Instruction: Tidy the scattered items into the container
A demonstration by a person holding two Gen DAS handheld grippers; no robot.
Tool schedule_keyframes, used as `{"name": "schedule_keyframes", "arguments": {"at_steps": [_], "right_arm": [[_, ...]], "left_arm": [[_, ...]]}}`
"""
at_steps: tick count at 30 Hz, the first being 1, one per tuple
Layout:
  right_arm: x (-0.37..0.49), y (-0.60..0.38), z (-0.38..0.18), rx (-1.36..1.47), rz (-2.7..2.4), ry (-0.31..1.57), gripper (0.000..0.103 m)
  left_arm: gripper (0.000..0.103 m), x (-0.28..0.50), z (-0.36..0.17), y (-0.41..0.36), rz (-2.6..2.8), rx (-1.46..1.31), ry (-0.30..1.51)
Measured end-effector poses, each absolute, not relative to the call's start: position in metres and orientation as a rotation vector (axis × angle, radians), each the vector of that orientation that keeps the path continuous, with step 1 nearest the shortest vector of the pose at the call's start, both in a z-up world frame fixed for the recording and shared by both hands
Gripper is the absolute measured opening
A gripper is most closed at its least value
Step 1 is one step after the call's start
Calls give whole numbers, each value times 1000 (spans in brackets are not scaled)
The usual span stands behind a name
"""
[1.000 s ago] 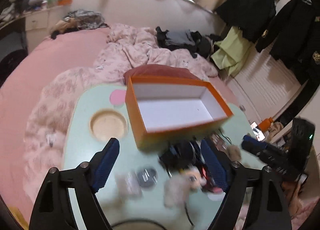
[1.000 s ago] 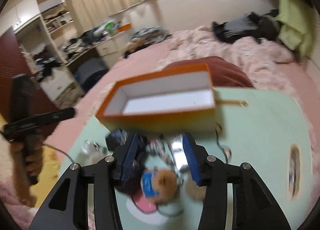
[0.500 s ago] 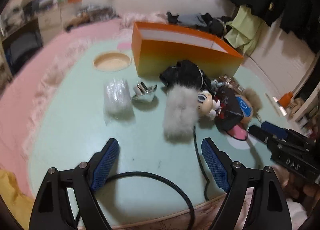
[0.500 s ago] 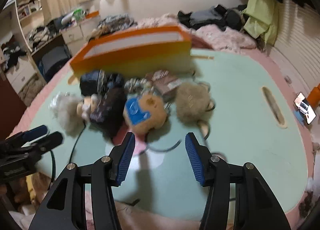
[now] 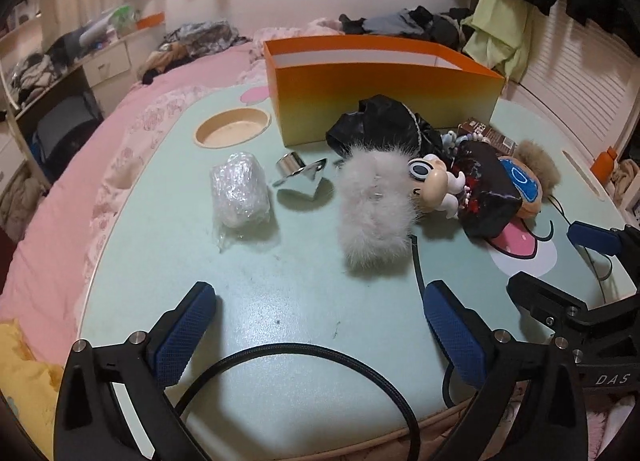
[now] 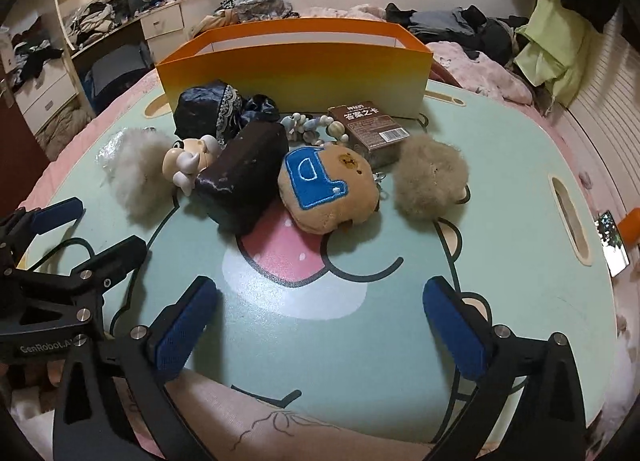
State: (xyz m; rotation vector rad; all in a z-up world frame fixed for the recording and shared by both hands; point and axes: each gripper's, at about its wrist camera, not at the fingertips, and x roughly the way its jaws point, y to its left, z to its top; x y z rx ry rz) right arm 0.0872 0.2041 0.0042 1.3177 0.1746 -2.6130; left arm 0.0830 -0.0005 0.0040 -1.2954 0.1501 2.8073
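Observation:
An orange box (image 5: 384,101) with a white inside stands open at the far side of the mint-green table (image 5: 160,261). In front of it lie a bubble-wrapped bundle (image 5: 239,189), a shiny metal piece (image 5: 298,173), a white fur puff (image 5: 376,213), black lace-trimmed cloth (image 6: 216,109), a dark pouch (image 6: 244,177), a brown plush with a blue patch (image 6: 324,185), a tan pompom (image 6: 430,177) and a brown card box (image 6: 370,125). My left gripper (image 5: 318,297) and right gripper (image 6: 320,293) hover low over the table's near edge. Both jaws are opening, with nothing between them.
A round cup recess (image 5: 232,131) sits left of the box. A black cable (image 5: 320,353) loops across the near table edge. A slot handle (image 6: 568,217) is cut into the table's right end. The table rests on a pink bed (image 5: 60,181) strewn with clothes.
Both grippers have sunk toward the table and pulled back, so the box now shows its side, not its inside. The right jaws have spread much wider, the left slightly.

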Motion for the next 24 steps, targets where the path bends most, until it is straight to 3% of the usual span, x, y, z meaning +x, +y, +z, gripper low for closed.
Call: {"name": "schedule_keyframes", "arguments": {"at_steps": [24], "right_arm": [[93,203,10,1242,-2622,176,103]], "left_arm": [[103,94,13,2,2828,-1166,141]]}}
